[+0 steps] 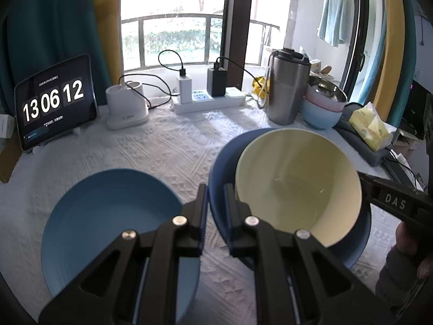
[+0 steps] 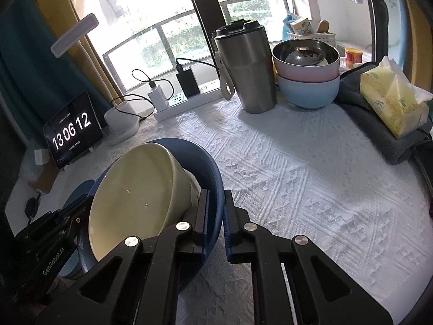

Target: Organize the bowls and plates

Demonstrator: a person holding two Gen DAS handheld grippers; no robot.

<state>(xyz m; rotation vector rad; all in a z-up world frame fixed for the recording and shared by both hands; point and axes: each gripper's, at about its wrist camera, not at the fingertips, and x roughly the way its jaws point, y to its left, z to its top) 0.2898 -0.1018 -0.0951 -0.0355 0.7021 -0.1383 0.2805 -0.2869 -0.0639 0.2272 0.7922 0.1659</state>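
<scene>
A dark blue plate (image 1: 220, 162) is lifted and tilted, with a cream bowl (image 1: 295, 187) lying in it. My left gripper (image 1: 215, 197) is shut on the plate's left rim. My right gripper (image 2: 216, 205) is shut on the plate's right rim (image 2: 208, 168); the cream bowl (image 2: 135, 189) leans inside it. A second blue plate (image 1: 108, 216) lies flat on the white cloth at lower left. A stack of bowls, steel in pink in light blue (image 2: 308, 81), stands at the back right; it also shows in the left wrist view (image 1: 322, 105).
A steel tumbler (image 2: 249, 73) stands beside the bowl stack. A tissue pack (image 2: 392, 100) lies on a grey towel at the right. A power strip with chargers (image 2: 184, 94), a white holder (image 1: 125, 105) and a clock tablet (image 1: 54, 103) line the back edge.
</scene>
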